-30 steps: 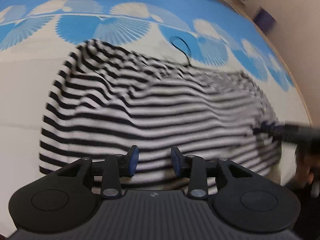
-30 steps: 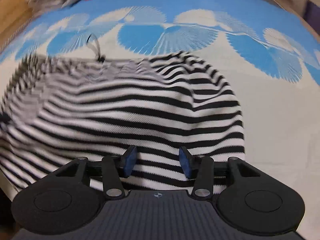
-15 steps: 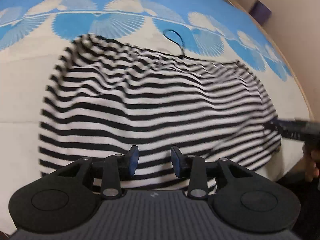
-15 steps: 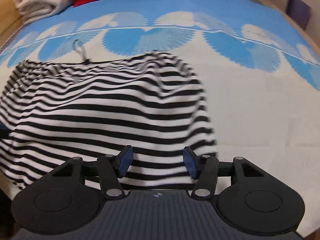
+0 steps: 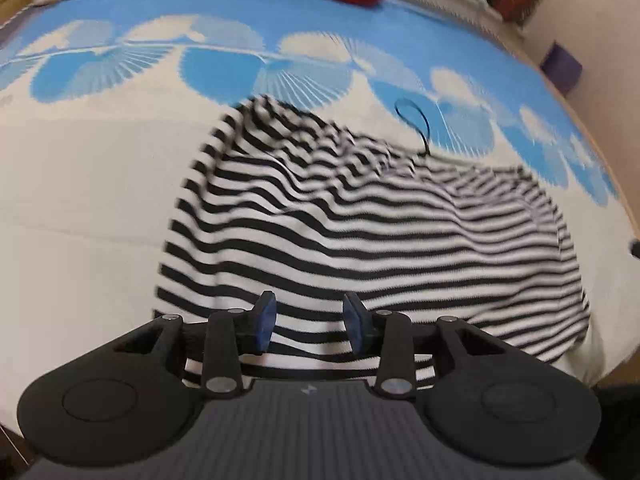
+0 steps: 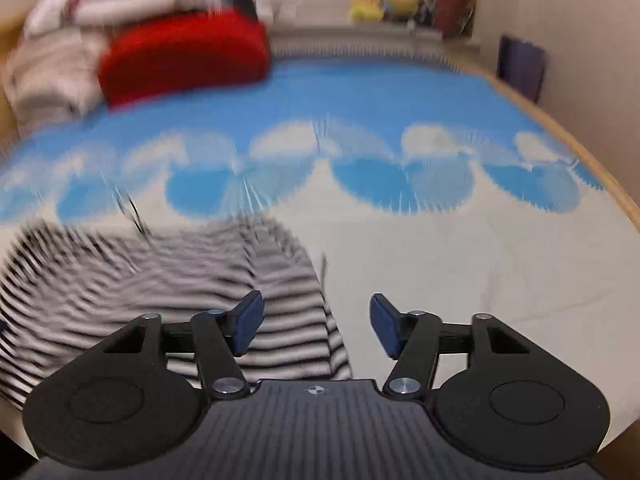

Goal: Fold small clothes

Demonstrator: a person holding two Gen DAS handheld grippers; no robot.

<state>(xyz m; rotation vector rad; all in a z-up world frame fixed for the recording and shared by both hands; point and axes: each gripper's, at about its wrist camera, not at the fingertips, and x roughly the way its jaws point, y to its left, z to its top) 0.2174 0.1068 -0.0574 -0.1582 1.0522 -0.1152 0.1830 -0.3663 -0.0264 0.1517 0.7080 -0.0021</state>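
A black-and-white striped garment [image 5: 360, 232] lies spread on the bed, with a thin black loop [image 5: 414, 120] at its far edge. My left gripper [image 5: 310, 326] is open and empty, just above the garment's near hem. In the right wrist view the garment [image 6: 160, 280] is blurred at lower left. My right gripper [image 6: 316, 328] is open and empty, over the garment's right edge and the bare sheet.
The bed cover [image 5: 100, 208] is cream with blue and white fan shapes. A red cushion [image 6: 184, 56] and folded pale bedding [image 6: 48, 68] lie at the far left. A wall [image 6: 592, 40] and wooden bed edge [image 6: 580, 152] run along the right.
Both grippers have pulled back and tilted up. The right gripper has opened wider and shifted right, off the garment's edge. The garment has rumpled slightly at its far side.
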